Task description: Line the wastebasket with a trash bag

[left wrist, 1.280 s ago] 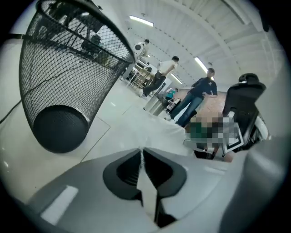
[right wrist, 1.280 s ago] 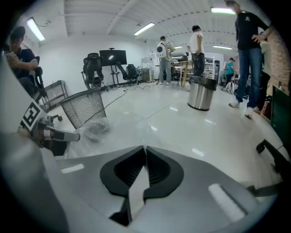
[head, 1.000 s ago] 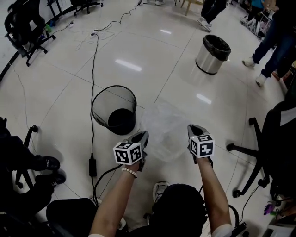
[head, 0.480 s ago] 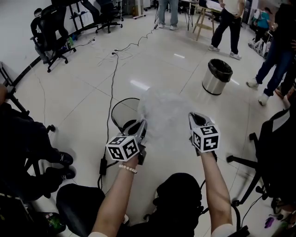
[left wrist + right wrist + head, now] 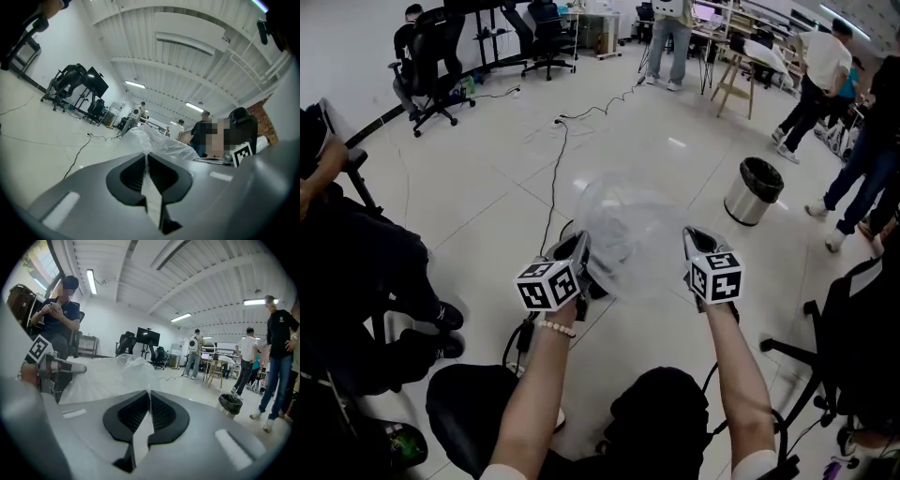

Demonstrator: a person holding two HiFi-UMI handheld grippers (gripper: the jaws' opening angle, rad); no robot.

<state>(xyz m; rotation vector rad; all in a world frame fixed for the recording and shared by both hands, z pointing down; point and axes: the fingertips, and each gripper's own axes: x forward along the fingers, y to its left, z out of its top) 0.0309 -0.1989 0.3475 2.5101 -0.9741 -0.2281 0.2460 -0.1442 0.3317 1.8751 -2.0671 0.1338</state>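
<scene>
The left gripper and right gripper are each clamped shut on an opposite edge of the clear trash bag. They hold it apart in mid-air, likely to spread its mouth and let it billow. The mesh wastebasket stands on the floor below, mostly hidden behind the bag.

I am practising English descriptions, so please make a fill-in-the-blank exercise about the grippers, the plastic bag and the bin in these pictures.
1. The left gripper and the right gripper both have their jaws ____ on the clear trash bag.
2. In the head view, the steel bin stands to the ____ of the bag.
3. The bin's liner is ____ in colour.
Missing words: shut; right; black.
</scene>
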